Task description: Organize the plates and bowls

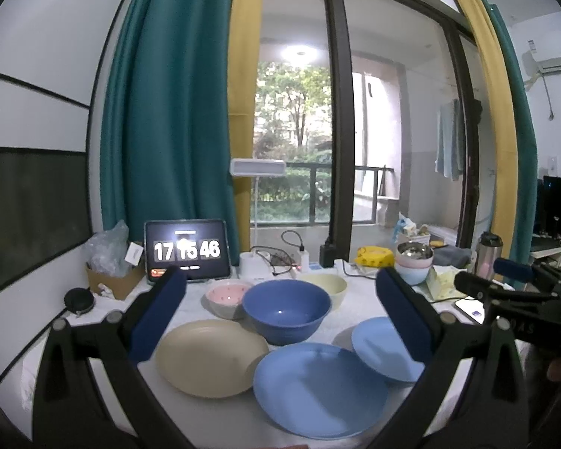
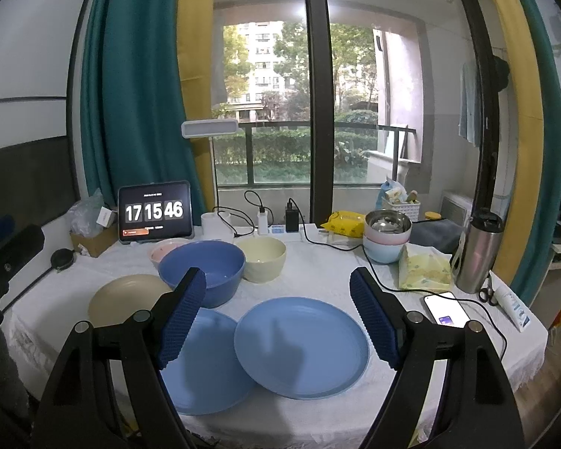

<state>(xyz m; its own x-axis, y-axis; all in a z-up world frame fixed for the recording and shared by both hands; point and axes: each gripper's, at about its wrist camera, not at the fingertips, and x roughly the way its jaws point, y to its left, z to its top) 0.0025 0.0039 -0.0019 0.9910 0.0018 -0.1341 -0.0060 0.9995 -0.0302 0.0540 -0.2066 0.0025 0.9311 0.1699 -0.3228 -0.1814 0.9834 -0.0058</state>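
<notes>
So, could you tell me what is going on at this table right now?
A person holds two claws above a table of dishes to be organized. Both the left claw and the right claw are open and empty. Three plates, beige and two blue, lie apart, and the big blue bowl is unstacked.

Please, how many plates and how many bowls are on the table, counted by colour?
Blue plates: 2
Beige plate: 1
Blue bowl: 1
Cream bowl: 1
Pink bowl: 1
Stacked bowls, steel on pink on light blue: 3
Total: 3 plates, 6 bowls, 9 pieces
</notes>
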